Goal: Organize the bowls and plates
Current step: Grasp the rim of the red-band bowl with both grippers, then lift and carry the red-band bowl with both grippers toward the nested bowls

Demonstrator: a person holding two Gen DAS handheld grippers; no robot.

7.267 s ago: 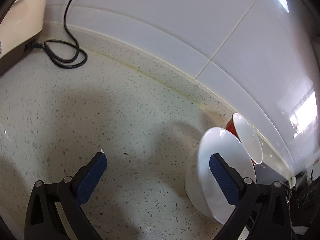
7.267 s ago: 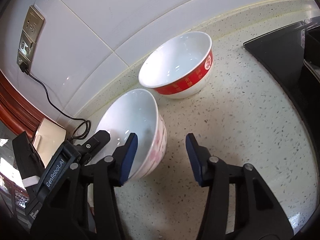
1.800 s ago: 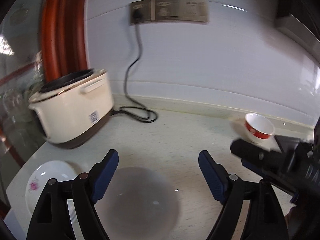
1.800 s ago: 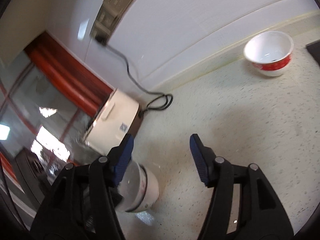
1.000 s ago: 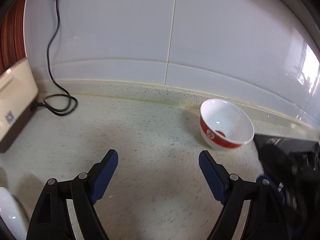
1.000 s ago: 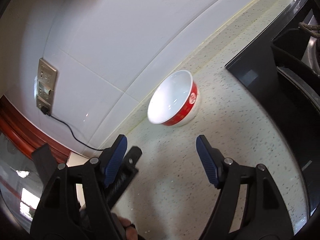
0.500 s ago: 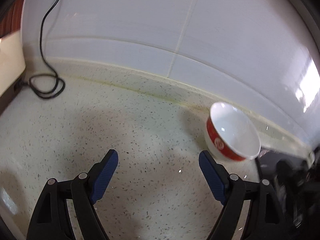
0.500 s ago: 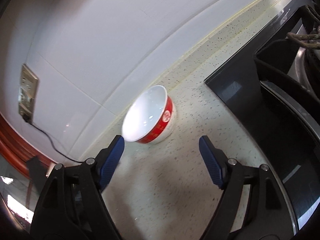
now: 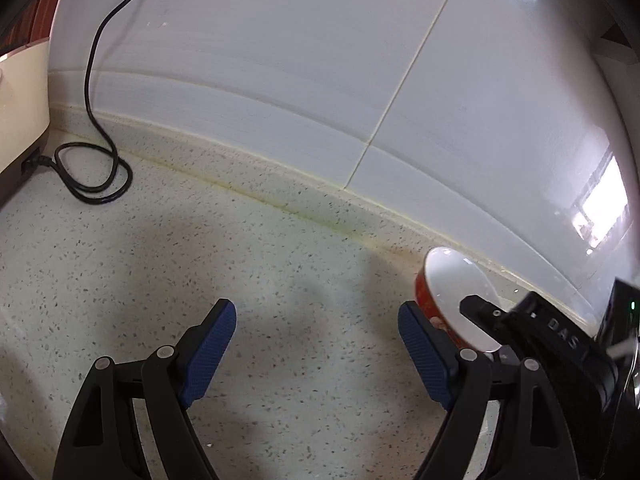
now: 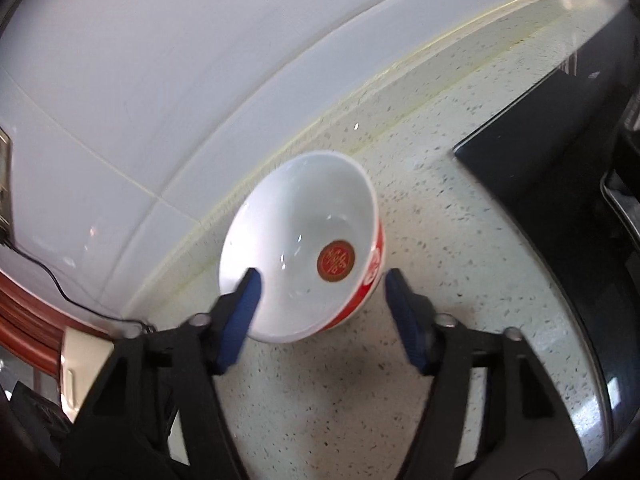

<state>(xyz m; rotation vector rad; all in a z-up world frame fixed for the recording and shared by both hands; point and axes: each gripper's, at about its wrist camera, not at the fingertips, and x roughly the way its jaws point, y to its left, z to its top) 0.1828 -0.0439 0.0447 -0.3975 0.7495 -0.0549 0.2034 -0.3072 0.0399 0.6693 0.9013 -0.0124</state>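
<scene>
Right tool (image 10: 320,308) angled down, jaws closing (blue pads (image 10: 240,320)); left tool (image 9: 316,348) jaws wide

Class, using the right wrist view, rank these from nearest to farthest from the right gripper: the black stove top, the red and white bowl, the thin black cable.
1. Red and white bowl: between the closing jaws of the right gripper.
2. Black stove top: right, across bare counter.
3. Thin black cable: far left, along the wall.

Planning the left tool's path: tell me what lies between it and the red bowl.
Only bare speckled countertop separates the left tool from the red bowl, seen in the left wrist view.
</scene>
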